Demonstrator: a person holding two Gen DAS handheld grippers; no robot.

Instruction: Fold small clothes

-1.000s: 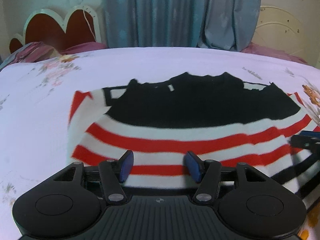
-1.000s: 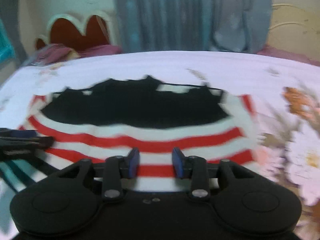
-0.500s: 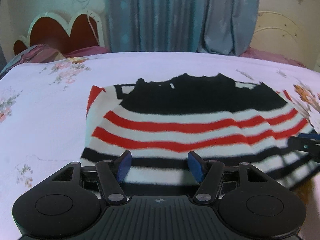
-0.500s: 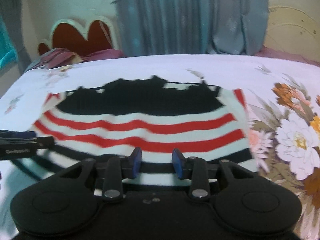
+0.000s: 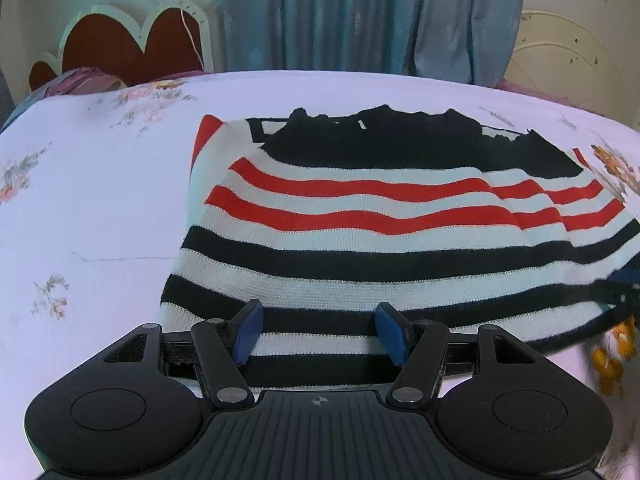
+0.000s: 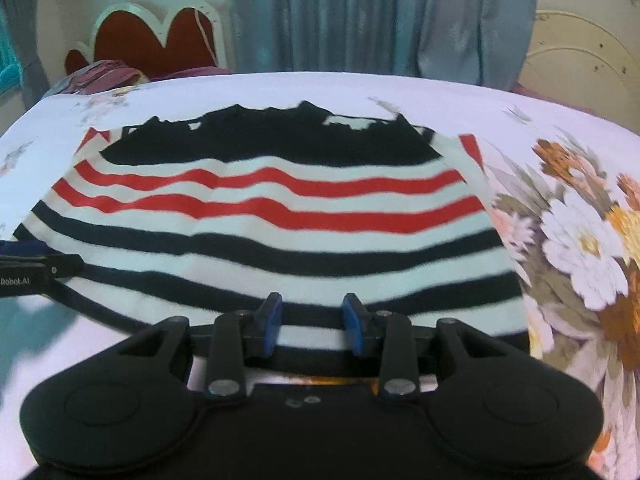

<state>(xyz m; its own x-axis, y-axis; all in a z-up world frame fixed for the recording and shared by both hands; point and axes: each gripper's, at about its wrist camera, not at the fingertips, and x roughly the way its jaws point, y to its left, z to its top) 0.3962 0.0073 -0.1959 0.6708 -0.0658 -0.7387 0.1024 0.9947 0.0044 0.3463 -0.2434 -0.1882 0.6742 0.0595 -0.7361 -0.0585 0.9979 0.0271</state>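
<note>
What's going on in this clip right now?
A person with a handheld gripper in each hand is working on a small knitted sweater with red, black and white stripes, spread on a floral bedsheet. The left gripper and right gripper both sit open at the sweater's near hem, side by side. Neither has pinched the fabric. The black upper part lies toward the far side.

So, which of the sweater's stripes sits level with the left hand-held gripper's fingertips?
A black stripe near the hem of the sweater, level with the left hand-held gripper. The red stripes lie farther off, just below the solid black top.
</note>
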